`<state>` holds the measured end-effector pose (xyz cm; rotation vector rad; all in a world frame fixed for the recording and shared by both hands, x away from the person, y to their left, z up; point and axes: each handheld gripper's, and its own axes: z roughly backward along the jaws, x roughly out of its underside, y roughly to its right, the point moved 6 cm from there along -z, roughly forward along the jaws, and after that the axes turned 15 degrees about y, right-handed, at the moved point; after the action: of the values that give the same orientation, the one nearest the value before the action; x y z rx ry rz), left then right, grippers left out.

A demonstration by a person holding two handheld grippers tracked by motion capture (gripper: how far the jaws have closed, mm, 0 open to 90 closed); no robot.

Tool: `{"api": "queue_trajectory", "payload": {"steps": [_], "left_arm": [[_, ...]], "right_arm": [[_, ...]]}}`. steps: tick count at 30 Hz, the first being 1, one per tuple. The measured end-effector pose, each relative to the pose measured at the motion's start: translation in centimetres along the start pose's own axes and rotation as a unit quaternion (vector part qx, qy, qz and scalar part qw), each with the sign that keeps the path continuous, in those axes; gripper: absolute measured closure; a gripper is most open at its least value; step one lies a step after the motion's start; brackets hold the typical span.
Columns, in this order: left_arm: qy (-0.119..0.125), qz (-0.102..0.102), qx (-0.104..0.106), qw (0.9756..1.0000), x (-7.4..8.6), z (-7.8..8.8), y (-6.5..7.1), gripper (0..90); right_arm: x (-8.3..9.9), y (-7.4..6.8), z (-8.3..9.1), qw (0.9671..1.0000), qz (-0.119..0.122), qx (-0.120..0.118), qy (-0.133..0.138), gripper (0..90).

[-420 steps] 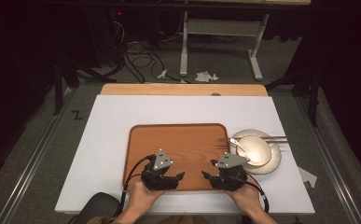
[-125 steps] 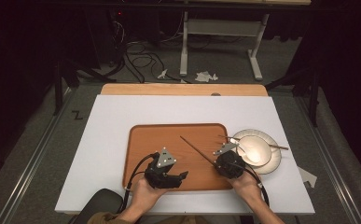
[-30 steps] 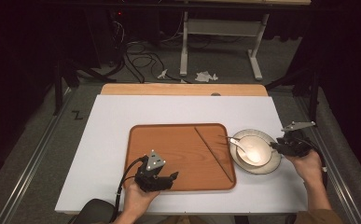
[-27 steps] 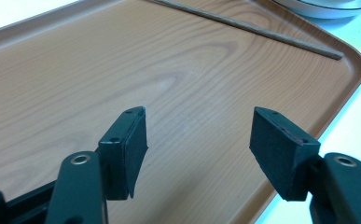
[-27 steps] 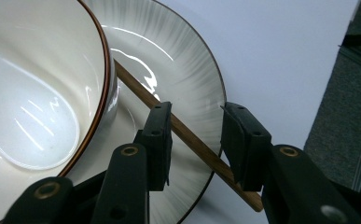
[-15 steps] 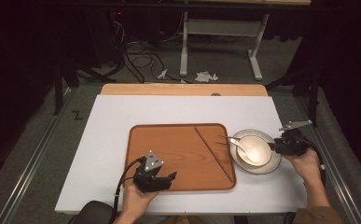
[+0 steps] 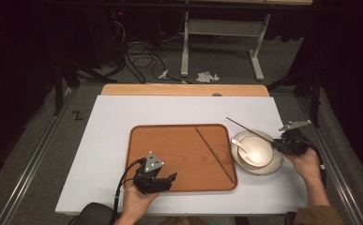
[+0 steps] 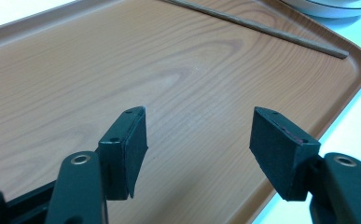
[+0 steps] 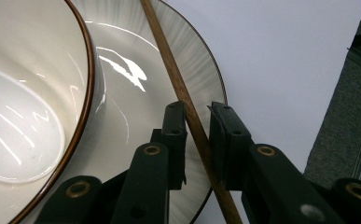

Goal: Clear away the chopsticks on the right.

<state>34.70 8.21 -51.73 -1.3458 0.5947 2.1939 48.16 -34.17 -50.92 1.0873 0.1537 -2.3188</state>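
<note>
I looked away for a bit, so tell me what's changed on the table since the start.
One chopstick went from the plate onto the tray. The right gripper moved out to the plate's right side and is closing on the second chopstick. The left gripper stayed open over the tray; bowl and spoon unmoved.

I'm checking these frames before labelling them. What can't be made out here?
- Right claw: its jaws flank the chopstick, but the right gripper view doesn't settle whether they pinch it.
- That chopstick's near end: cut off by the bottom edge of the right gripper view.
- Spoon in the bowl: too small in the high view to see how its handle rests.
- Left claw: open over the tray; touching or hovering is unclear.
</note>
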Motion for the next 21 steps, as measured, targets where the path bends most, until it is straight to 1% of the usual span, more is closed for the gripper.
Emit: {"api": "queue_trajectory", "payload": {"steps": [3,4,5,11,12,13,14,15,18,19,21], "left_arm": [[0.0,0.0,0.0,1.0,0.0,0.0,0.0,36.6],[0.0,0.0,0.0,1.0,0.0,0.0,0.0,36.6],[0.0,0.001,-0.001,1.0,0.0,0.0,0.0,36.6],[0.001,0.002,0.0,1.0,0.0,0.1,0.0,36.6],[0.001,0.001,0.0,1.0,0.0,0.1,0.0,36.6],[0.0,0.001,0.0,1.0,0.0,0.1,-0.1,36.6],[0.0,0.001,0.001,1.0,0.0,0.1,-0.1,36.6],[0.001,0.001,0.001,1.0,0.0,0.0,0.0,36.6],[-0.001,0.0,0.002,1.0,-0.1,-0.1,0.0,36.6],[0.0,0.0,0.003,1.0,-0.1,-0.1,0.0,36.6],[-0.001,-0.002,0.005,1.0,-0.1,-0.3,0.1,36.6]], "right_arm": [[0.1,0.0,-0.1,1.0,0.001,0.001,-0.003,81.7],[0.1,0.0,-0.1,1.0,0.0,0.0,-0.003,83.8],[0.1,0.0,-0.1,1.0,0.004,-0.001,-0.004,84.3],[0.0,-0.1,-0.1,1.0,0.003,0.004,-0.005,85.1],[-0.2,-0.1,0.2,1.0,-0.002,0.006,0.002,85.1],[-0.2,-0.1,0.2,1.0,-0.002,0.006,0.002,85.1],[-0.6,0.0,0.6,0.9997,-0.01,0.006,0.02,85.2],[-0.6,0.0,0.6,0.9997,-0.01,0.006,0.02,85.2],[-0.9,0.0,1.2,0.999,-0.023,0.005,0.037,85.2],[-1.0,-0.1,1.3,0.9987,-0.028,0.002,0.042,85.2],[-1.3,-0.3,1.8,0.9973,-0.041,-0.011,0.059,85.2]]}}
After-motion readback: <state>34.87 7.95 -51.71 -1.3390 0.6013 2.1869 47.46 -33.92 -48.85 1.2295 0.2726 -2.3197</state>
